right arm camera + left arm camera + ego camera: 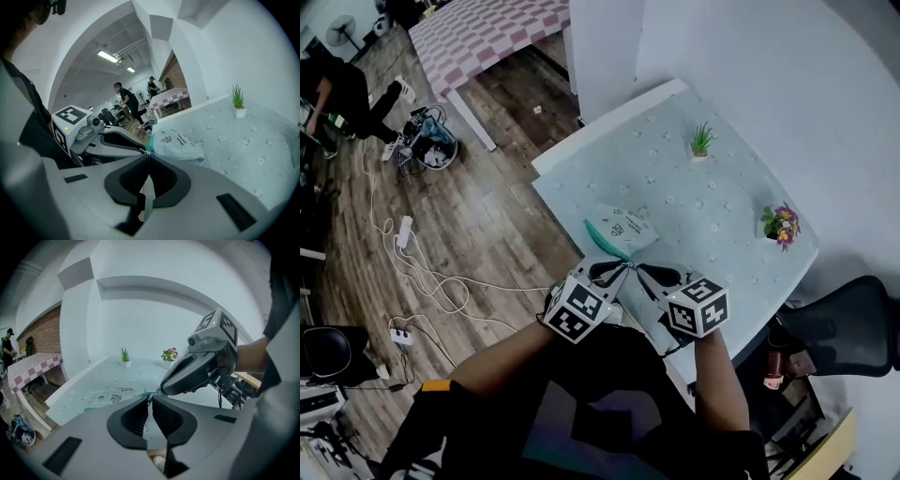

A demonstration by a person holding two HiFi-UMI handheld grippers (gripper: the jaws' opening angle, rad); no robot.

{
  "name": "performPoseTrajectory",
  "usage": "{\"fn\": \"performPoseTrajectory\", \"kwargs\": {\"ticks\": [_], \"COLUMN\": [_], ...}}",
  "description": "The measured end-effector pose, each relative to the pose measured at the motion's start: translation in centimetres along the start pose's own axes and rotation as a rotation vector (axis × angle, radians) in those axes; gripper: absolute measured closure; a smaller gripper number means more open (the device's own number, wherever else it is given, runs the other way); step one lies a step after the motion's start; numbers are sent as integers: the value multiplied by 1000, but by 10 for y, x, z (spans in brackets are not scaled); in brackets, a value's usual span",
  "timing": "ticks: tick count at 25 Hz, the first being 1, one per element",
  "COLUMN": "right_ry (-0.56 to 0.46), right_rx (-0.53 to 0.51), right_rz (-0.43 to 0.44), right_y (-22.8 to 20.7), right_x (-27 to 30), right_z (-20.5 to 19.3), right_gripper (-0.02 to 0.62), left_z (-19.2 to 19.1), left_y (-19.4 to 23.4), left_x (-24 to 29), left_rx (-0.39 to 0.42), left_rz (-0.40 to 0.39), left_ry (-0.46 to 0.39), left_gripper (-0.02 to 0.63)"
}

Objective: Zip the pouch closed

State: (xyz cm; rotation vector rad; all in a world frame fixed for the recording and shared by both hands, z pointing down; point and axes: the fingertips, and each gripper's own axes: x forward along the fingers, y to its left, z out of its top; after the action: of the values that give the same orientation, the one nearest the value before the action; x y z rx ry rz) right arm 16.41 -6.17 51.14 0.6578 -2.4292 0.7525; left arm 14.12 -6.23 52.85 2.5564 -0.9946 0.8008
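Lying on the pale bench [741, 187] close to its near edge, the mint pouch [622, 226] has its teal zip end caught where the left gripper [151, 398] and right gripper [148, 155] meet tip to tip, each with jaws pinched shut on that end.

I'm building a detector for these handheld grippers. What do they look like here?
The left gripper and right gripper share a build: smooth grey shells, two black ribbed pads, and a white cube with black square markers, a green light glowing on it. The person wears dark clothing.
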Motion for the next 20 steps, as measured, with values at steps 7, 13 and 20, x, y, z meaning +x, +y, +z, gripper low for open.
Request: {"fn": "performPoseTrajectory", "kwargs": {"ticks": [7, 13, 20], "right_ry": [-48, -67, -78], "right_rx": [65, 81, 118], "right_rz": [-42, -100, -183], "right_y": [-8, -11, -22], "right_x": [0, 2, -6], "right_z": [15, 24, 25], "right_gripper": [575, 575, 575], "left_z": [13, 13, 0], "left_y": [14, 45, 90], "left_x": [-2, -8, -4], "left_rx": [40, 8, -35], "left_rz": [-67, -62, -28], "left_ry": [-2, -5, 20], "left_gripper": [594, 594, 594]}}
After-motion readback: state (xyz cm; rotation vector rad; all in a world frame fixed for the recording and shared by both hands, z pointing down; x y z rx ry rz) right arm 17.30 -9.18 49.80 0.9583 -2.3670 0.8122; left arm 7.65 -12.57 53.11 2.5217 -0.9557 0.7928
